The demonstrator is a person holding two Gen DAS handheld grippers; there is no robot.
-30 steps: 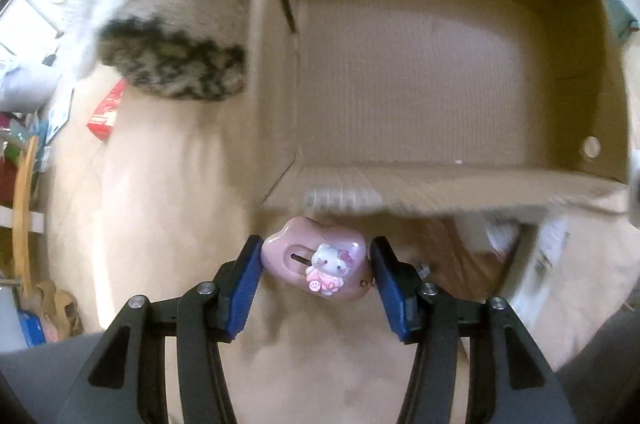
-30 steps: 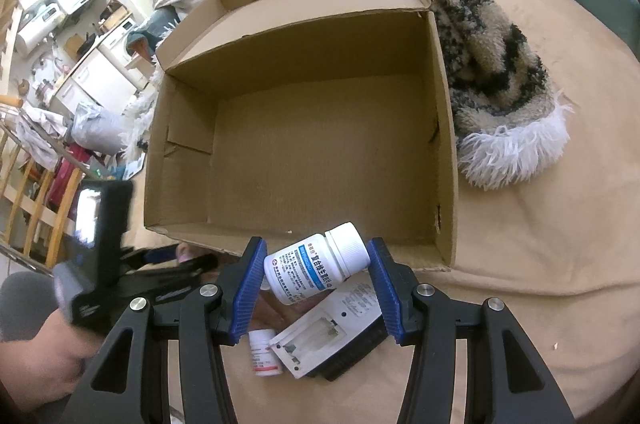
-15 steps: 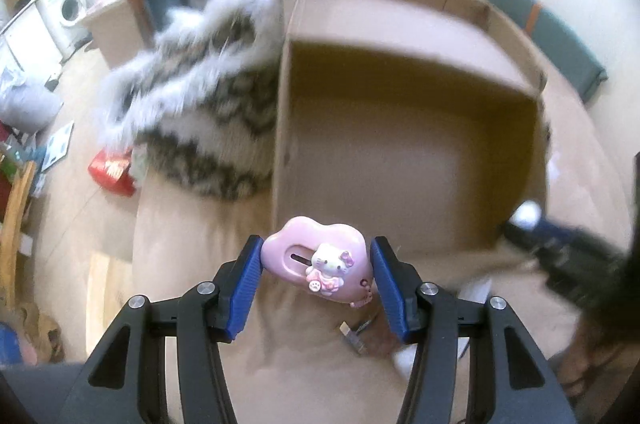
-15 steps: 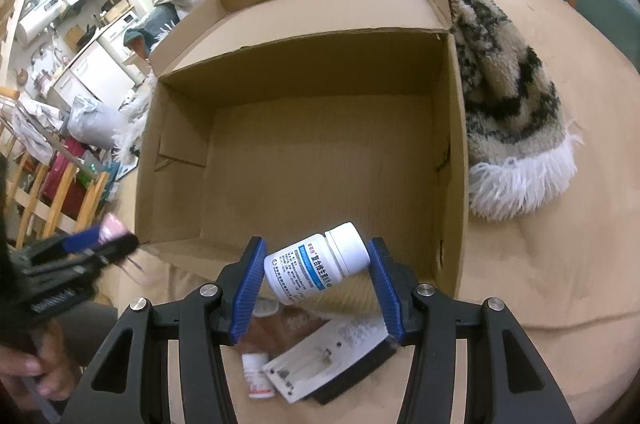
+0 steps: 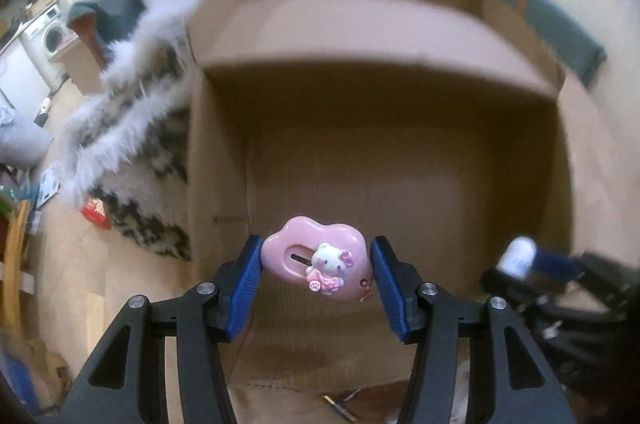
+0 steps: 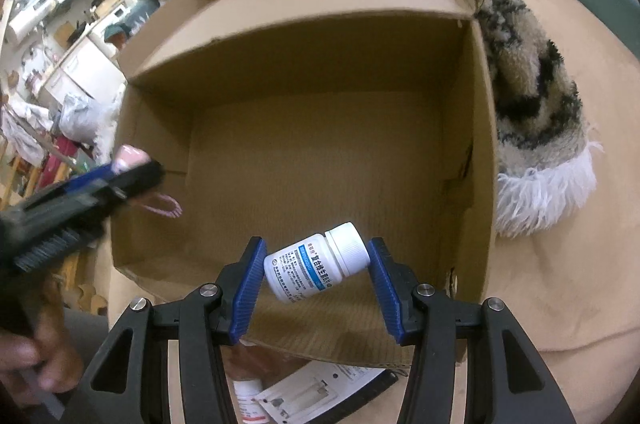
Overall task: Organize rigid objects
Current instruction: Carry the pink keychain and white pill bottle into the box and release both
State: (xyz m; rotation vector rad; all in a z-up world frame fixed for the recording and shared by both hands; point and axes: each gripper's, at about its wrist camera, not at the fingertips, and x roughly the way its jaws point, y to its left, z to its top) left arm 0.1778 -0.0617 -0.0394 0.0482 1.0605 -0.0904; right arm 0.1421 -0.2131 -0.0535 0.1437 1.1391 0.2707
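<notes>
left tongs: left gripper (image 5: pixel 316 274) has its blue pads about half apart, clamped on the sides of a pink glossy cloud-shaped plastic case with a white cartoon-cat figure (image 5: pixel 316 264) — case spans the whole gap, held over the near-left part of the box floor
right tongs: right gripper (image 6: pixel 316 274) also about half apart, pinching a white plastic pill bottle with blue-and-white label (image 6: pixel 316 266) end to end, tilted, cap toward the right pad; it hangs just past the near wall of the box
box: large open brown cardboard box (image 6: pixel 478 151) straight ahead of both tongs, floor looks bare, flaps up at the far side
risk 1 – bottle: grip is base-to-cap on a round, slick body, and it sits askew; a jolt could let it pivot out & roll. Low drop inside the box is fine, but it's close to the near wall, so a slip could send it outside onto the white card packet (image 6: pixel 320 390) below the tongs
risk 2 – case: a pink beaded strap (image 6: pixel 164 207) dangles under the left tongs in the right-wrist view — could snag the box's left wall or a pad on release
risk 3 – clash: both tongs crowd the same near edge, left one just beside the right's field; blur suggests it's moving fast, so a bump could knock either item loose
risk 4 – surroundings: shaggy cream-and-black rug (image 6: pixel 532 95) leans on the box's right wall; prob harmless unless the box gets shoved
</notes>
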